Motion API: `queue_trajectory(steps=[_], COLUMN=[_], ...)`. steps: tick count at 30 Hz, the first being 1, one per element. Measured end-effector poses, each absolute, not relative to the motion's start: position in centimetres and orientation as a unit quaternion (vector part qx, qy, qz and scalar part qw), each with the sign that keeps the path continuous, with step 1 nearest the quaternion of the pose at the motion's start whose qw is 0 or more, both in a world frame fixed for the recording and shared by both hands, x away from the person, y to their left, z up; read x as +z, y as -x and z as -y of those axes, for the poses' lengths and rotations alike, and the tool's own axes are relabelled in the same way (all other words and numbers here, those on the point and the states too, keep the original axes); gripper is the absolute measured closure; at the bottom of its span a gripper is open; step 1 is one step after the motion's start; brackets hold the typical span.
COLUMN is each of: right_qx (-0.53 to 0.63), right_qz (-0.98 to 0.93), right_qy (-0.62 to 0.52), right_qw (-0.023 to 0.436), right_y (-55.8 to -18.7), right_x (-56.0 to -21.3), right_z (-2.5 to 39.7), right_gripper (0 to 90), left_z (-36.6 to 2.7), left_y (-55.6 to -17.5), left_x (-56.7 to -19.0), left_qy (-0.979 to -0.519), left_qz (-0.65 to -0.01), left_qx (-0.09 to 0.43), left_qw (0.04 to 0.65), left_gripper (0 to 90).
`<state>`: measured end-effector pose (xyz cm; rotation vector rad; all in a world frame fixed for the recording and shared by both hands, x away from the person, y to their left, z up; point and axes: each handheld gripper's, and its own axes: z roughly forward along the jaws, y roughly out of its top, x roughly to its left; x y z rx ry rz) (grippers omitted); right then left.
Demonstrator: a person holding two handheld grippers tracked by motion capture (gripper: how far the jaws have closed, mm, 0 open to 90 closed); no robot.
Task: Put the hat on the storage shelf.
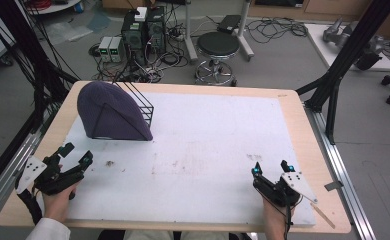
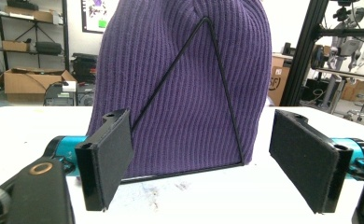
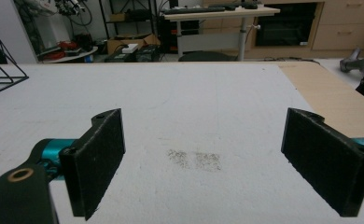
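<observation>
A purple knit beanie point(image 1: 112, 112) is seen pulled over a black wire rack point(image 1: 142, 102) at the far left of the white mat point(image 1: 208, 150), so the hat sits propped up like a dome, with the bare end of the rack's wires sticking out on its right side. In the left gripper view the beanie point(image 2: 185, 79) is dead ahead, standing upright on the mat, and a triangular wire frame of the rack point(image 2: 217, 93) is laid against the ribbed knit on the outside.

The left gripper point(image 1: 74, 156) is held near the front-left corner of the mat, pointed up toward the hat but kept well apart from it. Its jaws are spread wide and nothing is gripped between them; in its own view the left gripper point(image 2: 208, 154) frames the lower part of the beanie without any contact.

The right gripper point(image 1: 271, 167) is parked over at the front right of the mat, far from the hat. Its jaws are also spread wide with nothing held, and in its own view the right gripper point(image 3: 203, 158) is aimed over bare mat, where a faint smudge point(image 3: 194, 160) is spotted just ahead. A corner of the wire rack point(image 3: 3, 79) is caught at the left edge there.

Everything is set on a light wooden table point(image 1: 303, 115).
</observation>
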<state>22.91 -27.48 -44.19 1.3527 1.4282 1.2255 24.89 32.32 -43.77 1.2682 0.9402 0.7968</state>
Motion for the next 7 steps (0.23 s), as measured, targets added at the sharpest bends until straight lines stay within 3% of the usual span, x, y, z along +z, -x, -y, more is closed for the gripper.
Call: queue_trajectory(steps=[7], right_qx=[0.484], right_qz=[-0.566], right_qy=[-0.536], right_qw=[0.398], right_y=[-22.91], right_x=[-44.21], right_z=[27.48], right_gripper=[12.7], left_z=[-32.38], left_y=[-24.88], left_x=[-43.79], left_qy=[-0.555], left_qz=[-0.412], left_qx=[0.347], left_qw=[0.634], left_gripper=[21.8])
